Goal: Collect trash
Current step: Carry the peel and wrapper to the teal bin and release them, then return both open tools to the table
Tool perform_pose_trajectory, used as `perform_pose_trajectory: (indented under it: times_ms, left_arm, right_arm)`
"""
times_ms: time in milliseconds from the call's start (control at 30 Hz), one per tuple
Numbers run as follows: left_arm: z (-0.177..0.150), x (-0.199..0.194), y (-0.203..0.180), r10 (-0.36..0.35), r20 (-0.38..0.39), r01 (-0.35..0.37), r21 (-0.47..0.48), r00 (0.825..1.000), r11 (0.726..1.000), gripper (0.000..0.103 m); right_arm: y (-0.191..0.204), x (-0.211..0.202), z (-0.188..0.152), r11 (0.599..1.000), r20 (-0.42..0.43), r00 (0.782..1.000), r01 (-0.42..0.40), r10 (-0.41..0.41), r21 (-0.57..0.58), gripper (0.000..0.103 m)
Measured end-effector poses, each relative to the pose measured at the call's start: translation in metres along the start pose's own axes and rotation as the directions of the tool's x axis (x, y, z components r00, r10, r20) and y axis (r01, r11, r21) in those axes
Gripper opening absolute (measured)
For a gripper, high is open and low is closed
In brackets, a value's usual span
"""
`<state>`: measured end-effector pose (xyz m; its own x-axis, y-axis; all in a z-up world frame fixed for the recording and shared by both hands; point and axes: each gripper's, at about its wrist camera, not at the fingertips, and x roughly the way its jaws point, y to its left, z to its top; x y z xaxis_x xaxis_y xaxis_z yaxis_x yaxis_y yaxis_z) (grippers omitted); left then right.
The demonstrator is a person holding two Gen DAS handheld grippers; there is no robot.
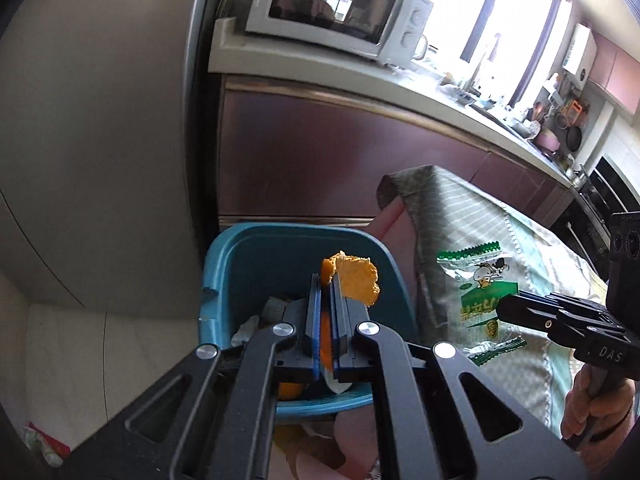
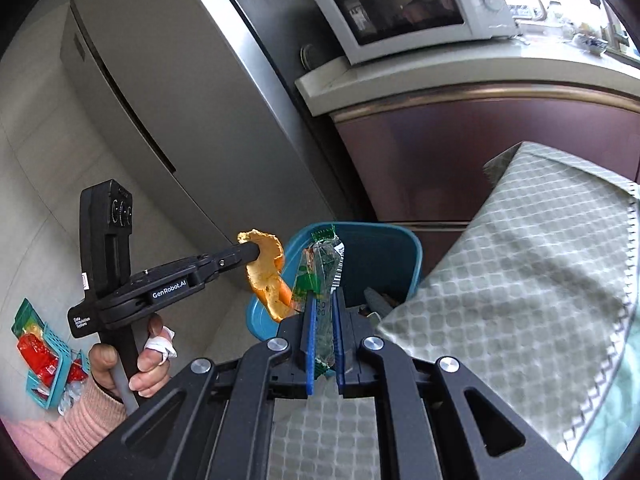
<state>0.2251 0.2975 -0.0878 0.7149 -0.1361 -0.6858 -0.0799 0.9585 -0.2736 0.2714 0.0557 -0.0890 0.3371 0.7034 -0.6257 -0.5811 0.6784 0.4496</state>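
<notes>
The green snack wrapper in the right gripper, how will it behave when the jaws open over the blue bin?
The green snack wrapper looks thin, crinkled and empty, so it is probably very light and floppy. It may flutter rather than drop straight into the blue bin. Its glossy film could cling briefly to the right gripper.

Black left gripper (image 2: 256, 250) lettered "GenRobot.AI", silver screws, blue-edged jaws; pink ribbed sleeve (image 2: 60, 424), white-wrapped finger (image 2: 160, 344)

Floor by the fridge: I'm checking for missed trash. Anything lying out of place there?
Yes. A tipped teal basket lies on the floor beside the fridge, with red packets spilling out.
</notes>
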Motion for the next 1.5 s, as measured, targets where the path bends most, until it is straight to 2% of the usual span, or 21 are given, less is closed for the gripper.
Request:
perform_pose_trajectory:
  times_ms: [333,500,667,833,1100,1200,1333,1500]
  left_arm:
    - [-0.007,0.056,0.015,0.048,-0.087,-0.050,-0.025,0.995,0.998,0.004]
    - [-0.014,0.077,0.019,0.048,-0.119,-0.052,-0.030,0.992,0.998,0.005]
    - [-0.017,0.092,0.020,0.048,-0.141,-0.053,-0.034,0.989,0.998,0.009]
    - [-0.018,0.095,0.017,0.030,-0.141,-0.035,-0.038,0.990,0.999,0.010]
    - [-0.022,0.073,0.005,-0.006,-0.113,0.005,-0.010,0.994,1.000,0.010]
    - [-0.022,0.061,-0.009,-0.036,-0.092,0.037,0.012,0.995,0.999,0.015]
    - [-0.020,0.044,-0.039,-0.087,-0.056,0.090,0.059,0.995,0.994,0.019]
    - [-0.014,0.030,-0.091,-0.180,-0.028,0.183,0.141,0.983,0.973,0.024]
  right_arm:
    - [-0.001,0.078,0.018,0.998,-0.129,0.990,0.056,-0.052,0.028,0.007]
    - [-0.002,0.104,0.025,0.996,-0.169,0.983,0.080,-0.071,0.047,0.013]
    - [-0.003,0.110,0.031,0.994,-0.163,0.984,0.090,-0.078,0.067,0.021]
    - [-0.002,0.105,0.029,0.994,-0.153,0.986,0.085,-0.073,0.072,0.021]
    - [-0.006,0.070,0.013,0.996,-0.110,0.993,0.060,-0.052,0.069,0.023]
    - [-0.008,0.046,0.003,0.997,-0.076,0.996,0.053,-0.048,0.062,0.026]
    - [-0.015,0.001,-0.009,0.996,-0.009,0.997,0.071,-0.070,0.057,0.027]
    - [-0.035,-0.064,-0.028,0.988,0.088,0.987,0.125,-0.133,0.091,0.032]
